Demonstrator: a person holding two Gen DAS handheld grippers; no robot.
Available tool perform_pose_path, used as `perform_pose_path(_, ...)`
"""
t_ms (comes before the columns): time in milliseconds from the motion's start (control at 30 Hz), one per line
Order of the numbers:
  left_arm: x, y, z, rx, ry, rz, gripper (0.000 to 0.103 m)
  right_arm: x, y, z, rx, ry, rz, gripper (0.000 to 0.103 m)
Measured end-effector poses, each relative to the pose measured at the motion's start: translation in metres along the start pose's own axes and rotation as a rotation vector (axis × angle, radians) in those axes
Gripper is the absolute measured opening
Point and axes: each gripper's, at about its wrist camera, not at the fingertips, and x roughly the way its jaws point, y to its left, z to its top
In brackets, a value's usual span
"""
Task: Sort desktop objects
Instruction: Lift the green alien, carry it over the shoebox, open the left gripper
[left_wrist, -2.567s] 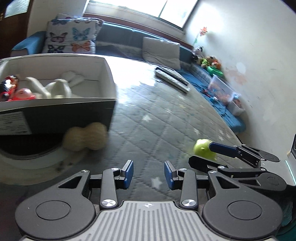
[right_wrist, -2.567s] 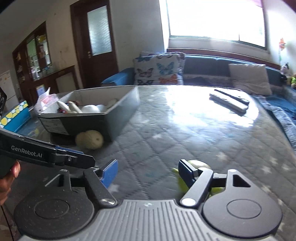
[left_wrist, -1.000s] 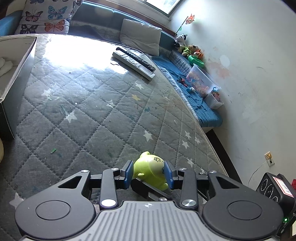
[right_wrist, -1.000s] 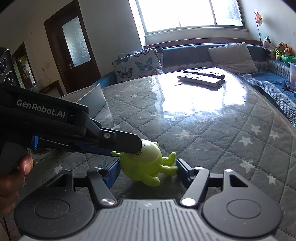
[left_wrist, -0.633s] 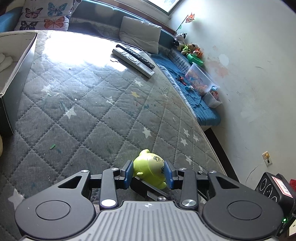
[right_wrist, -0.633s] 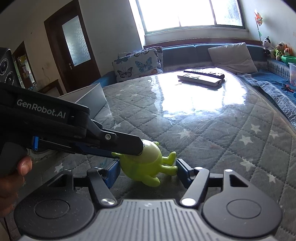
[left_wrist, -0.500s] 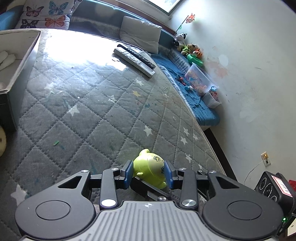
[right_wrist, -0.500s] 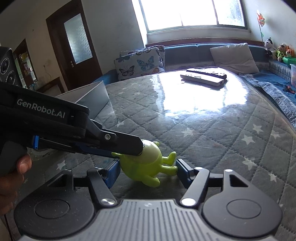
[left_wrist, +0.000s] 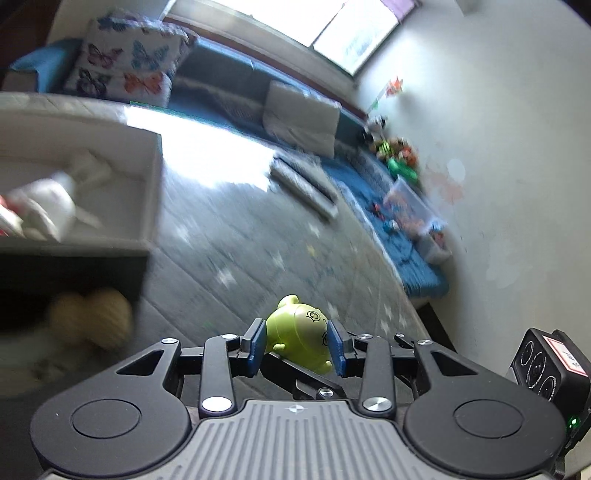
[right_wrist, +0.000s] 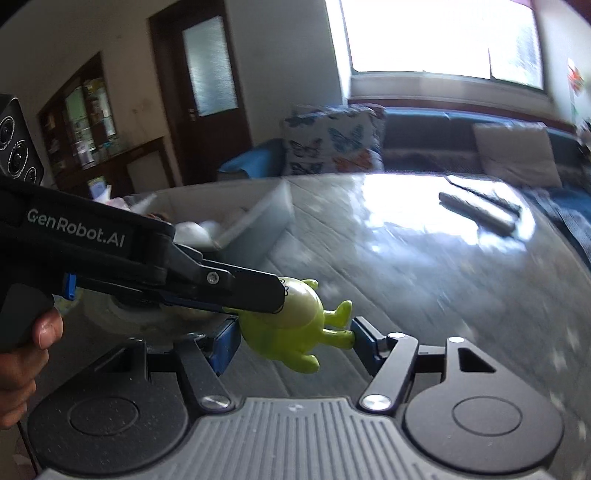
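The left gripper (left_wrist: 296, 344) has its two blue pads (left_wrist: 256, 343) pressed on both sides of a little green toy (left_wrist: 299, 336). The toy is a round monster with small arms and legs and a pale front. It sits right between the pads, a bit past the tips, and it is up off the gray quilted table (left_wrist: 236, 236).

From the right wrist view, the green toy (right_wrist: 291, 325) sits between the fingers of the right gripper (right_wrist: 291, 341) too. Its left pad (right_wrist: 225, 343) is right beside the toy's body. Its right pad (right_wrist: 364, 338) is at the toy's feet. The jaws are wide apart, and I cannot tell if both pads really touch the toy. The left gripper (right_wrist: 255, 291) comes in from the left side and lies across the top of the toy. A hand (right_wrist: 22, 354) holds its handle at the left edge.

Ahead and to the left of the left gripper is a gray box (left_wrist: 147, 192) with white and red things inside, but they are blurry. Just in front of the box, low on the left, is a tan lumpy toy (left_wrist: 92, 314). Far ahead, a bit to the right, flat remotes (left_wrist: 306, 184) lie on the table. Behind the table is a blue sofa (left_wrist: 229, 88) with a butterfly pillow (left_wrist: 125, 70)
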Motion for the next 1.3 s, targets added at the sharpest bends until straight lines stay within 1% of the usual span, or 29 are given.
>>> perform_pose_path(200, -0.042, 0.027, 0.033, -0.016, -0.111, 0.046, 0.039, 0.023, 0.039, 0.048, -0.088, -0.038, 0.067, 0.067)
perform_pose_path(333, -0.055, 0.05, 0.053, -0.041, -0.144, 0.085, 0.039, 0.048, 0.061, 0.074, -0.127, -0.031, 0.115, 0.067)
perform_pose_path(433, -0.057, 0.074, 0.066, -0.085, -0.15, 0.099, 0.039, 0.069, 0.072, 0.088, -0.144, -0.009, 0.14, 0.067)
perform_pose_path(567, -0.049, 0.102, 0.076, -0.147, -0.138, 0.105, 0.039, 0.098, 0.08, 0.102, -0.17, 0.042, 0.162, 0.067)
perform_pose_path(767, -0.031, 0.132, 0.079, -0.211, -0.093, 0.091, 0.038, 0.129, 0.085, 0.106, -0.238, 0.132, 0.155, 0.067)
perform_pose_path(933, -0.018, 0.141, 0.079, -0.21, -0.054, 0.106, 0.038, 0.147, 0.087, 0.1, -0.272, 0.2, 0.152, 0.067)
perform_pose_path(1167, -0.006, 0.143, 0.078, -0.178, 0.005, 0.136, 0.038, 0.166, 0.094, 0.097, -0.354, 0.283, 0.143, 0.067)
perform_pose_path(1300, -0.001, 0.145, 0.079, -0.163, 0.023, 0.155, 0.039, 0.173, 0.093, 0.099, -0.349, 0.316, 0.161, 0.067)
